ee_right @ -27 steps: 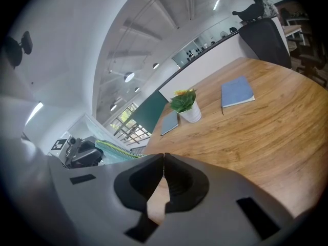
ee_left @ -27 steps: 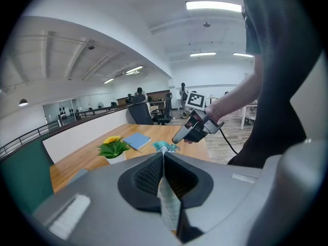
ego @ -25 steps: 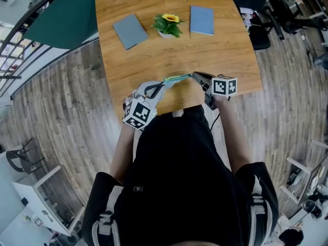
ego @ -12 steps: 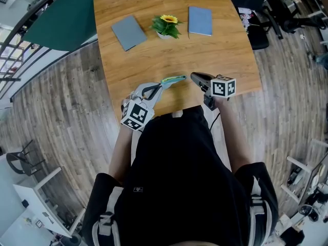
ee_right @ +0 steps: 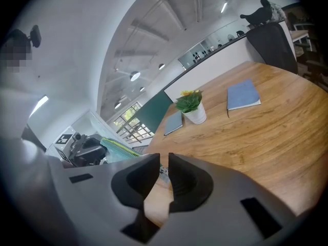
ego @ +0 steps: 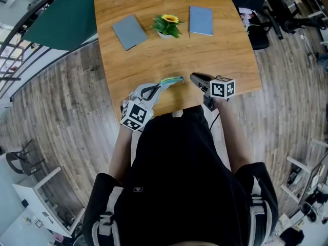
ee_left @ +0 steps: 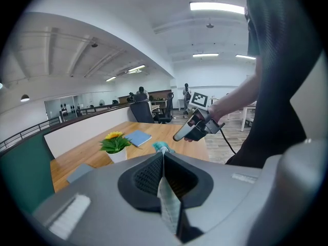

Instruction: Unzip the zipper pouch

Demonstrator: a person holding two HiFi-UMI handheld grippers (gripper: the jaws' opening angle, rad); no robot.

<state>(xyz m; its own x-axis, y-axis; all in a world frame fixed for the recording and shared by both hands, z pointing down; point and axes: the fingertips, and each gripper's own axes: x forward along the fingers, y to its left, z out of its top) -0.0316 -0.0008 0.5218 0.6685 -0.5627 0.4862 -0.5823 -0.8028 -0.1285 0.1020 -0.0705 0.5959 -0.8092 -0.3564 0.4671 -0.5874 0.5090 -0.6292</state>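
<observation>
The teal zipper pouch (ego: 171, 80) hangs over the near edge of the wooden table (ego: 215, 50), its left end pinched in my left gripper (ego: 158, 87). In the left gripper view a strip of the pouch (ee_left: 169, 204) runs between the shut jaws of the left gripper (ee_left: 163, 155). My right gripper (ego: 193, 77) sits just right of the pouch's free end, a small gap apart. Its jaws are opening with nothing between them; in the right gripper view the pouch (ee_right: 120, 148) lies beyond and left of the right gripper (ee_right: 164, 158).
At the far side of the table stand a potted sunflower (ego: 167, 25), a grey notebook (ego: 129, 31) to its left and a blue notebook (ego: 201, 20) to its right. Office chairs (ego: 266, 14) are beyond the right edge.
The right gripper has come off the pouch's right end and its jaws have parted. The pouch, still in the left gripper, has drawn slightly left, leaving a gap.
</observation>
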